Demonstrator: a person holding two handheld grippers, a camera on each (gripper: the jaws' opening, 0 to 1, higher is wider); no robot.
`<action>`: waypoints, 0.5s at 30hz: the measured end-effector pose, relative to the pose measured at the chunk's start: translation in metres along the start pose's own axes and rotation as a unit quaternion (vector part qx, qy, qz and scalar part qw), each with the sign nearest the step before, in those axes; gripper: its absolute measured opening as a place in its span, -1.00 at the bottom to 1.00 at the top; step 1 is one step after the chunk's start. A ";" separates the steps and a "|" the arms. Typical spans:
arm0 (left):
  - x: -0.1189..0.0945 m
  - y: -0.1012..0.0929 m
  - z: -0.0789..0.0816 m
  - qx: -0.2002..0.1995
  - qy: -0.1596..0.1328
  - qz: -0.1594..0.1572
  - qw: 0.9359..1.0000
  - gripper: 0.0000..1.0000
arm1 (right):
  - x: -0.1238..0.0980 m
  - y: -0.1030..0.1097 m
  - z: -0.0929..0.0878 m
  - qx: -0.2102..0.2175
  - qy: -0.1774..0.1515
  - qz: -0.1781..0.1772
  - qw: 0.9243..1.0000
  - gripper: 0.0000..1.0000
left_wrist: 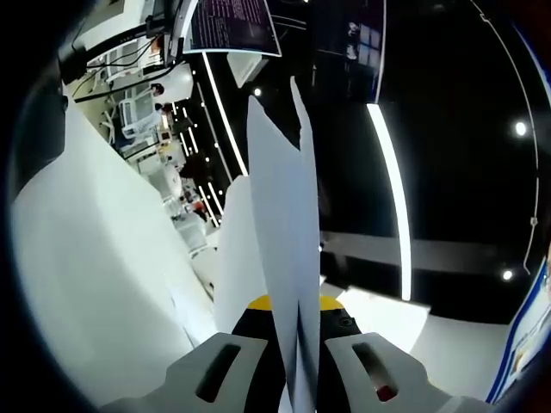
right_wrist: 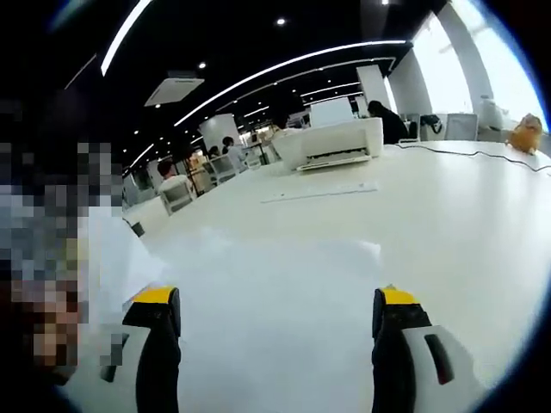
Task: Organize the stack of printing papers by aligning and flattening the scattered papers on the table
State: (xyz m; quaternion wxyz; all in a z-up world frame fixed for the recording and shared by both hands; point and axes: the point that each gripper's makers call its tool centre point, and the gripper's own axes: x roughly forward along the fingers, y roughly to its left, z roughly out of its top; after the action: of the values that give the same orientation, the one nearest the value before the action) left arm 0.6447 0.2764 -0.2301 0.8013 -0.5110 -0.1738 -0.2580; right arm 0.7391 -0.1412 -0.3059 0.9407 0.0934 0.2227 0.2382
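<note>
In the left gripper view, a few white sheets of printing paper (left_wrist: 280, 215) stand edge-on, rising from between the yellow-tipped jaws. My left gripper (left_wrist: 295, 306) is shut on them and tilted up toward the dark ceiling. My right gripper (right_wrist: 275, 311) is open wide, its yellow-tipped fingers (right_wrist: 157, 299) far apart with nothing between them. It hovers over the white table (right_wrist: 465, 224). A flat white sheet (right_wrist: 293, 275) lies faintly on the table just ahead of the jaws. More white paper (right_wrist: 112, 258) rises at the left of the right gripper view.
A white printer (right_wrist: 331, 142) stands at the back of the table, with a thin flat sheet (right_wrist: 318, 194) in front of it. A dark cable (right_wrist: 482, 155) and a tan object (right_wrist: 525, 133) lie at the far right. People and chairs (right_wrist: 176, 194) fill the background.
</note>
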 end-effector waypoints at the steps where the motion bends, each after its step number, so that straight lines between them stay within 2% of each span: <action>1: 0.000 0.000 0.000 0.000 0.000 0.000 1.000 -0.88 | 0.002 -0.001 0.002 -0.001 -0.001 0.000 1.000 0.75; 7: 0.000 0.000 0.000 -0.001 0.000 0.000 1.000 -0.88 | 0.012 -0.007 0.006 -0.008 -0.003 -0.006 1.000 0.76; 15: 0.000 0.002 0.000 -0.001 0.001 0.001 1.000 -0.88 | 0.026 -0.018 0.009 -0.061 -0.001 -0.029 0.998 0.78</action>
State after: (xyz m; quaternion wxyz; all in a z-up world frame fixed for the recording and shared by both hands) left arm 0.6459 0.2773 -0.2312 0.8012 -0.5118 -0.1723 -0.2577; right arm 0.7715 -0.1449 -0.3128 0.9514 0.0294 0.2088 0.2242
